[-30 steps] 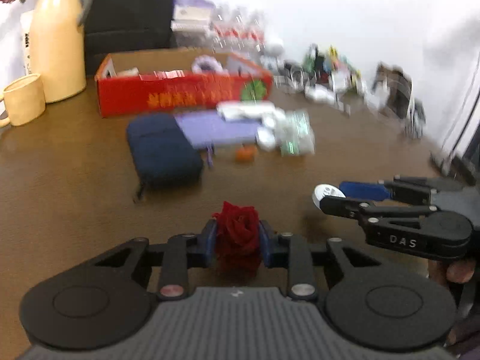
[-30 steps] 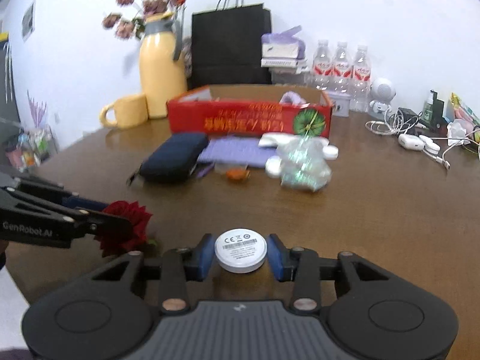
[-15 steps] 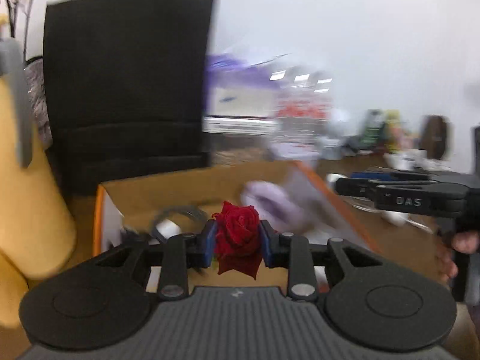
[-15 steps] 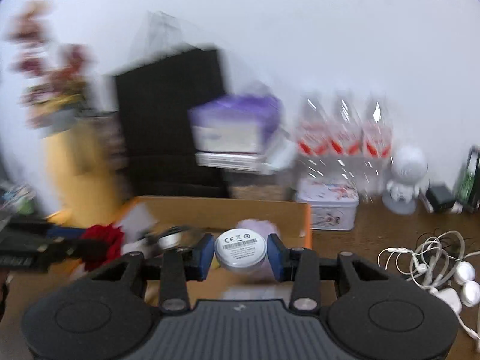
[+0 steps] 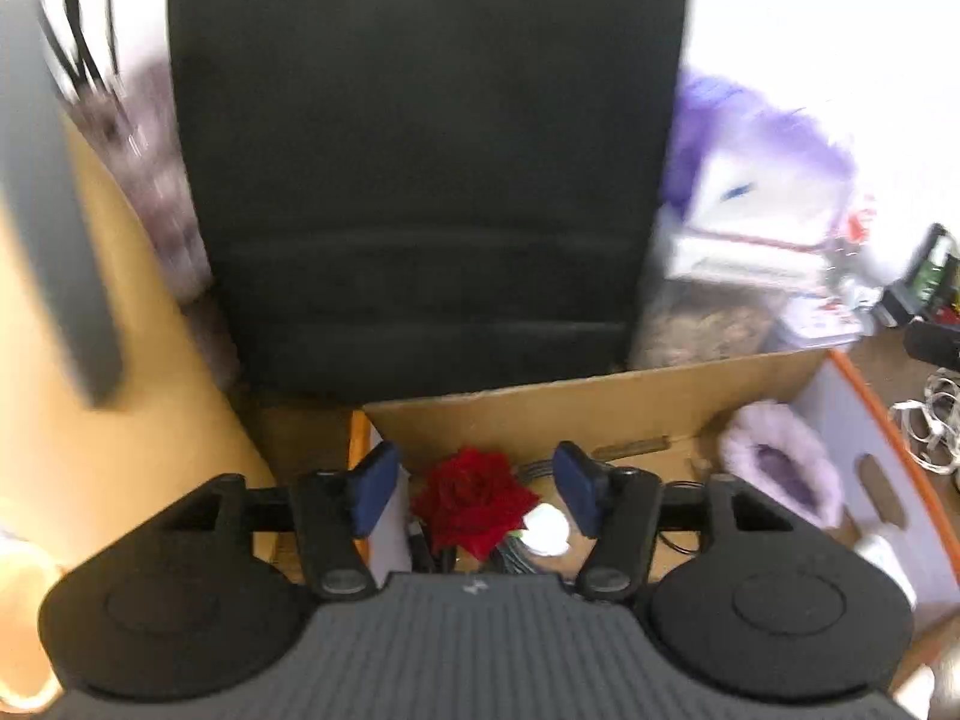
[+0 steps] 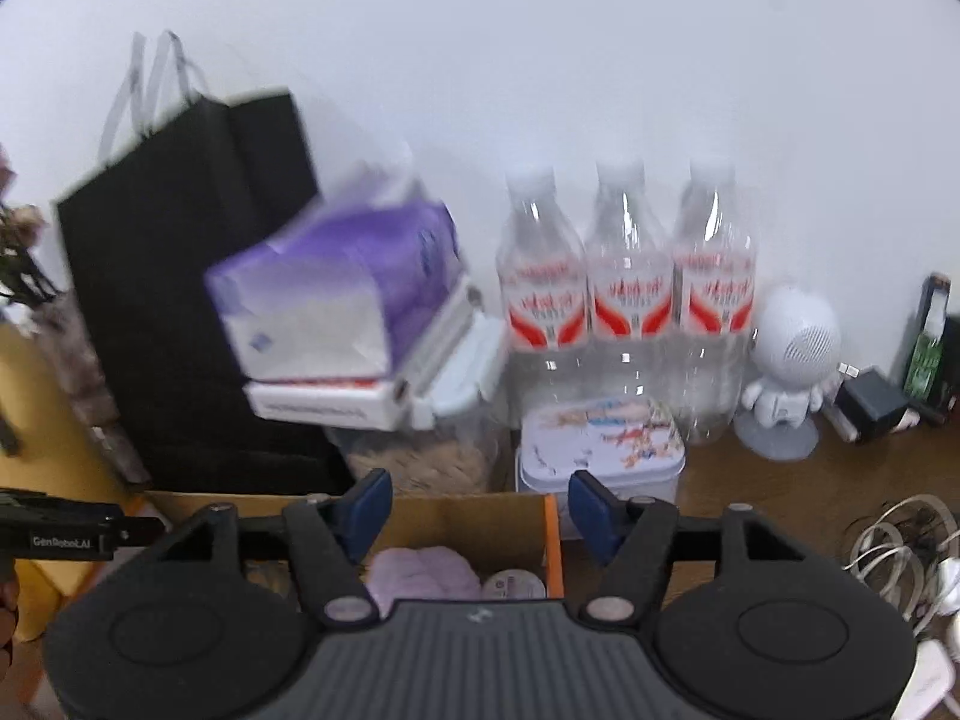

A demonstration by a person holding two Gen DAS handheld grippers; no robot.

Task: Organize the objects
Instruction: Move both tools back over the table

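At the bottom of the left wrist view, the left gripper [image 5: 477, 495] has just been opening; its blue pads [image 5: 373, 495] now stand apart from the red rose [image 5: 471, 501], with a small gap on each side. The rose sits low in the middle of the frame, inside the cardboard box [image 5: 600, 405], close to the box's left corner. Just to its right lies a small white round thing [image 5: 546, 531], blurred. Further right in the box is a fluffy purple item [image 5: 780, 465], near the orange right edge. Above the box's back wall a black paper bag [image 5: 420, 150] fills most of the frame, so there is little free room behind.

In the right wrist view, the right gripper [image 6: 480, 507] has also just been opening, and nothing is between its pads. Below them, at the lower middle, the white disc [image 6: 515, 587] lies in the box, touching the orange right wall [image 6: 553, 540] or very near it; the purple item is beside it on the left. Behind the box stand a printed tin [image 6: 600, 450], three water bottles [image 6: 630, 288] and a tissue pack [image 6: 336, 294] against the white wall.
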